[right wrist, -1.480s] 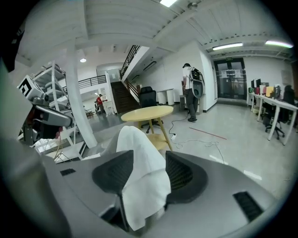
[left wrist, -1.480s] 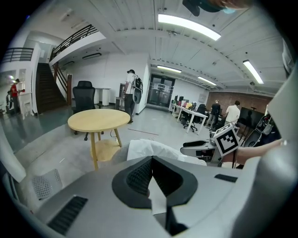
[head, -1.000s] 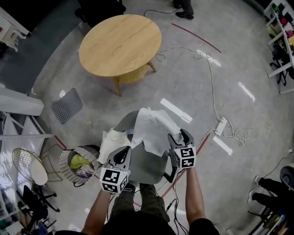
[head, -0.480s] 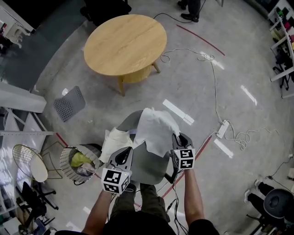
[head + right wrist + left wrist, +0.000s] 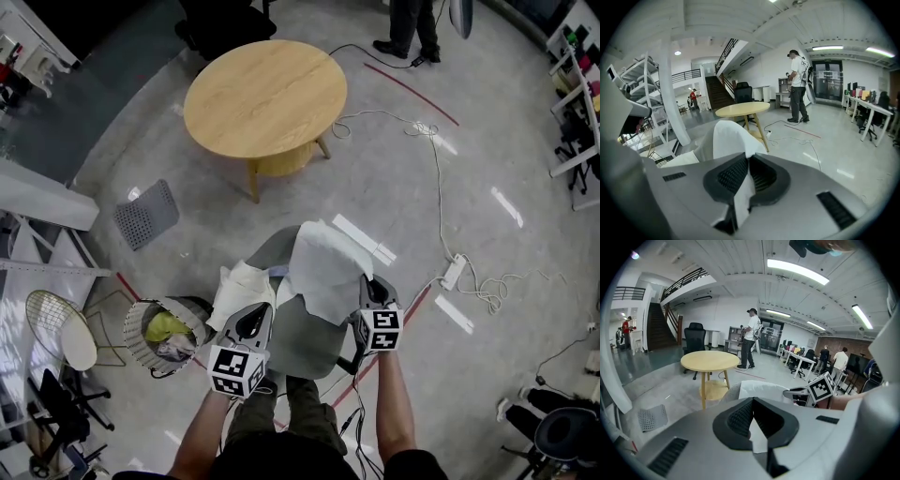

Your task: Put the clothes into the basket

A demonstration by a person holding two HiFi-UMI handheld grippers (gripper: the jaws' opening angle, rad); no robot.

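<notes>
Right gripper (image 5: 367, 287), jaws just closed, and left gripper (image 5: 251, 320) pinch white clothes (image 5: 323, 267) half hiding the chair (image 5: 302, 339).

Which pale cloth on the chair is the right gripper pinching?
The bigger, whiter cloth draped over the chair back; the right gripper has just closed on its edge. The smaller cream cloth lies left, by the basket.

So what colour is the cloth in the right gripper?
White cloth; head view shows it best.
</notes>
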